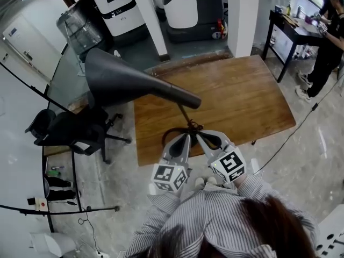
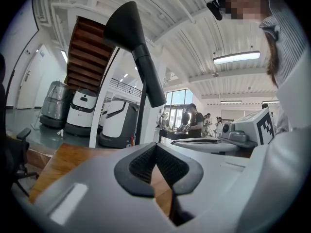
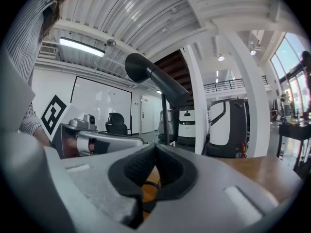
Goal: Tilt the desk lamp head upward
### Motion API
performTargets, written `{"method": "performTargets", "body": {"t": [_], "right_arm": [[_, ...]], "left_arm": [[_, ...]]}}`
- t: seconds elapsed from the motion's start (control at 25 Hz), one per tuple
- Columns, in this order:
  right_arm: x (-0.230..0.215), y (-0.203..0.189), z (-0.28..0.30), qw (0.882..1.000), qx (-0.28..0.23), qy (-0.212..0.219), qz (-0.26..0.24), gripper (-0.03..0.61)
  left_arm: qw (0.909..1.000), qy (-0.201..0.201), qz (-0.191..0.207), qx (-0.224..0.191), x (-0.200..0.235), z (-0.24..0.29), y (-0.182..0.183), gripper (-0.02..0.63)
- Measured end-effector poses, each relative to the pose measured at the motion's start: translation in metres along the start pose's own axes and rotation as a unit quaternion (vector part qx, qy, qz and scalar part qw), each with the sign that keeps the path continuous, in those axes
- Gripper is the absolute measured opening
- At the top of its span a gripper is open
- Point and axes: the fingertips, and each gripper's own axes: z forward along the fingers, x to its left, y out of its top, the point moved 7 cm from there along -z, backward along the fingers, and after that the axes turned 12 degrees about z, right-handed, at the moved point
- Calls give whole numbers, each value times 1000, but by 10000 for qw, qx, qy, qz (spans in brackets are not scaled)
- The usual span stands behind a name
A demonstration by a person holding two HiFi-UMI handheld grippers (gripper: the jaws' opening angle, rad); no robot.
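Observation:
A black desk lamp stands near the front edge of the wooden table [image 1: 242, 98]. Its big cone head [image 1: 121, 79] points left and its thin stem [image 1: 184, 114] drops to a dark ring base [image 1: 171, 135]. My left gripper [image 1: 186, 138] and right gripper [image 1: 199, 137] sit side by side at the foot of the stem, both shut with nothing between the pads. In the left gripper view the lamp head [image 2: 124, 25] towers over the left gripper [image 2: 155, 148]. From the right gripper view, the lamp neck [image 3: 155, 79] rises beyond the right gripper [image 3: 155, 150].
A black office chair [image 1: 70, 130] stands left of the table beside a glass partition. Several white service robots [image 1: 121, 7] and a white pillar [image 1: 242, 15] are behind it. A person [image 1: 330, 42] stands by a black desk [image 1: 293, 34] at the far right.

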Motion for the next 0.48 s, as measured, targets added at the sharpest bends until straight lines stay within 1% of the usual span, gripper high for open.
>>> {"method": "performTargets", "body": {"t": [0.24, 0.48], "right_arm": [[-1, -2, 9, 10000, -28, -24, 28, 0], [-3, -3, 13, 10000, -28, -74, -25, 0]], "left_arm": [[9999, -92, -128, 65, 8, 3, -6, 5], [9998, -156, -56, 126, 11, 8, -7, 5]]}}
